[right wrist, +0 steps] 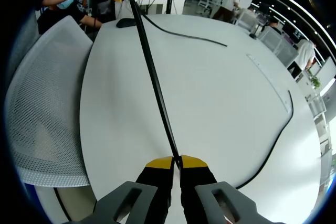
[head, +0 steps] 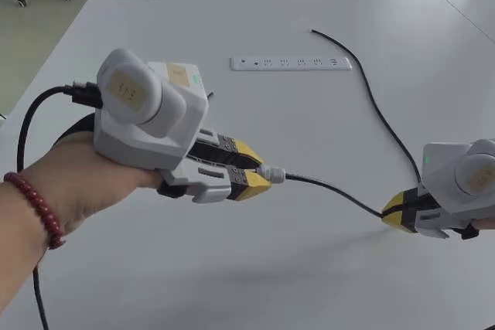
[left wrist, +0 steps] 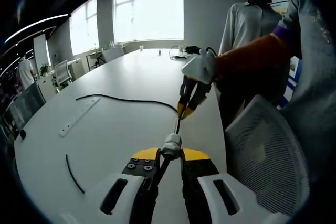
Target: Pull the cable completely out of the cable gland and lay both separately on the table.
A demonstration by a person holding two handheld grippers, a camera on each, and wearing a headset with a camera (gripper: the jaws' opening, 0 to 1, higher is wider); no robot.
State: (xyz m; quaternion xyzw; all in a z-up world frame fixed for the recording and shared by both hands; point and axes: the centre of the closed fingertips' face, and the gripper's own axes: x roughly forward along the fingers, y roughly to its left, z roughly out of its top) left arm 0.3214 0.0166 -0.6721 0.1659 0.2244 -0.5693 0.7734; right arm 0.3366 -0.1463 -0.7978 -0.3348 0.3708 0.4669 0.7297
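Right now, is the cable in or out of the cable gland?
In: the cable enters the cable gland held by the left tool; the right tool grips it.

The head view is looking down, close, at the table [head: 325,5]. The gripper views are facing each other along the cable [right wrist: 155,82], sharing it.

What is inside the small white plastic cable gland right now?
The thin black cable enters the front of the white cable gland, stretched to the right gripper. How far it reaches inside is hidden by the gland and the left gripper.
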